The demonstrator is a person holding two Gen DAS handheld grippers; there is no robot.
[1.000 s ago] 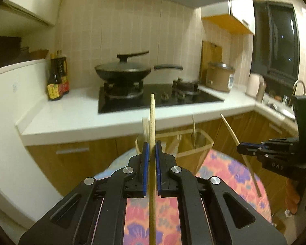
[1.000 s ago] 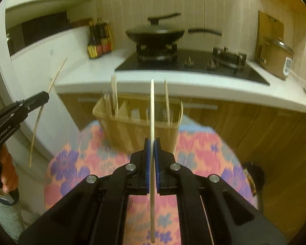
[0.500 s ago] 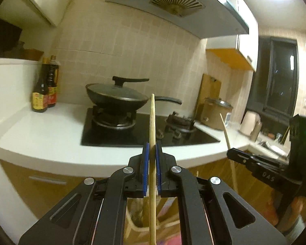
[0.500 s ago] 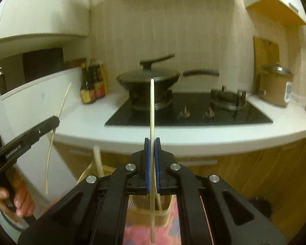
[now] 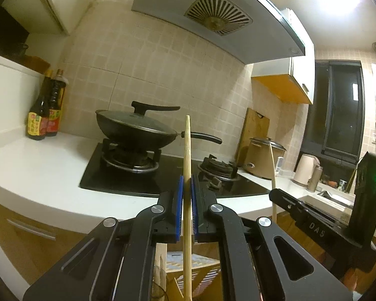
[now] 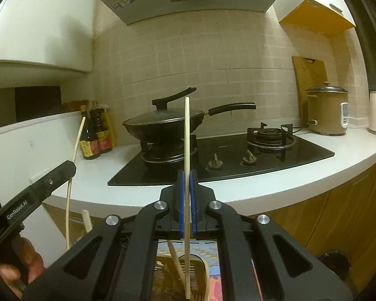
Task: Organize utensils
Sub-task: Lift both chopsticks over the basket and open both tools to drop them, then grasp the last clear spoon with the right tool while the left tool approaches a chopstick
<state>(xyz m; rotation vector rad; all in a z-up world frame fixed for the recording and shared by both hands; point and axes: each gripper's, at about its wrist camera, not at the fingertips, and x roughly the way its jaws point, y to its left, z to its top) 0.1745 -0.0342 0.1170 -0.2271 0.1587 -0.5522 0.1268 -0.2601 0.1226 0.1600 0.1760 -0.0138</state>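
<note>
Left wrist view: a bamboo chopstick (image 5: 187, 165) stands upright, pinched between the blue pads of the left gripper (image 5: 186, 193) — jaws closed tight on it — with a basket (image 5: 188, 274) just below. Right wrist view: a paler chopstick (image 6: 187, 150) is clamped the same way in the right gripper (image 6: 187, 188), its lower end over the basket (image 6: 180, 266). Beyond both — the worktop (image 5: 37, 165), with a wok (image 5: 135, 128) on the hob and bottles (image 5: 43, 113) at its back left corner.

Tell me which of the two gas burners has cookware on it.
The left burner: the lidded black wok sits on it. The right burner is bare, showing only its black pan support.
</note>
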